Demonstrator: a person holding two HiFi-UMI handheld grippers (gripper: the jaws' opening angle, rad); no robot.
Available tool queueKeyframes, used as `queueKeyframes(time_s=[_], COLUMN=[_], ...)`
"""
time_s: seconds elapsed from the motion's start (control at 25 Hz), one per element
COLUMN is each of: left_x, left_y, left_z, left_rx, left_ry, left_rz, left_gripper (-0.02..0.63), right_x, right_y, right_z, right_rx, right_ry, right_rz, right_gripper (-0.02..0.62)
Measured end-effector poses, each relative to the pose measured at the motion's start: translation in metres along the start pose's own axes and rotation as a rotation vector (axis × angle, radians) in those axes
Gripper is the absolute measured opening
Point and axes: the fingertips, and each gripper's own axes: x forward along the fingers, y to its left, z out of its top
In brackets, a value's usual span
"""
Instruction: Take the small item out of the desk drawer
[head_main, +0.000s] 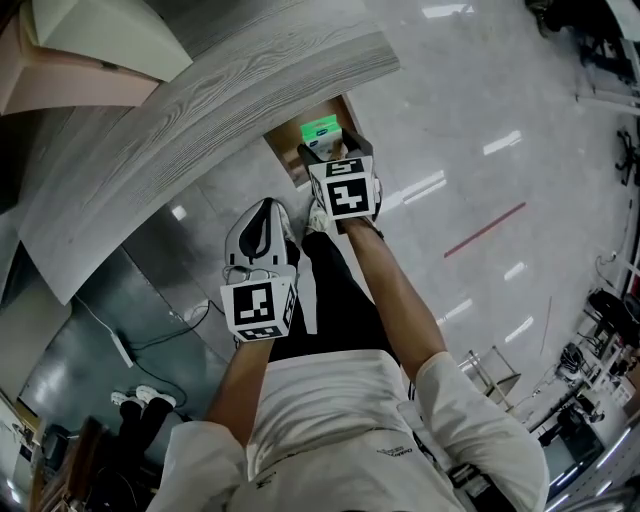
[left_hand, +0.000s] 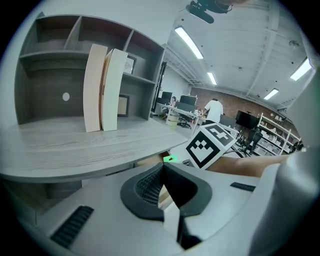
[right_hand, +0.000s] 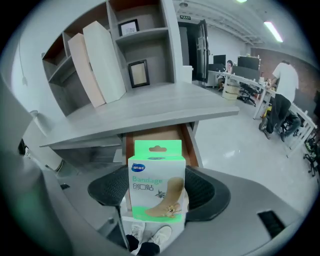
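Observation:
A green and white bandage box (right_hand: 156, 186) stands upright between the pads of my right gripper (right_hand: 156, 190), which is shut on it. The box is held just in front of the open wooden drawer (right_hand: 155, 136) under the grey desk top (right_hand: 150, 112). From the head view, the box (head_main: 322, 130) shows above the drawer (head_main: 288, 152), with the right gripper (head_main: 328, 148) at its mouth. My left gripper (head_main: 264, 212) hangs lower left beside the desk edge. Its jaws are together with nothing in them (left_hand: 162, 171). The green box (left_hand: 171, 159) peeks out beyond it.
Two tall pale boards (right_hand: 95, 62) lean upright on the desk against a shelf unit holding picture frames (right_hand: 139, 72). A power strip and cables (head_main: 122, 346) lie on the floor under the desk. People work at desks (right_hand: 280, 95) far off to the right.

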Motion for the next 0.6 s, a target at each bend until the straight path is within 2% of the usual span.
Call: queueKeyframes(time_s=[0.6], left_x=[-0.039], left_y=[-0.017], left_z=[0.064], left_rx=[0.075], left_ry=[-0.071], left_rz=[-0.007], left_gripper=[0.015], right_x=[-0.101], right_y=[0.013], right_z=[0.047], right_rx=[-0.001], right_ry=[-0.178], right_rz=[-0.008], right_gripper=[0.374])
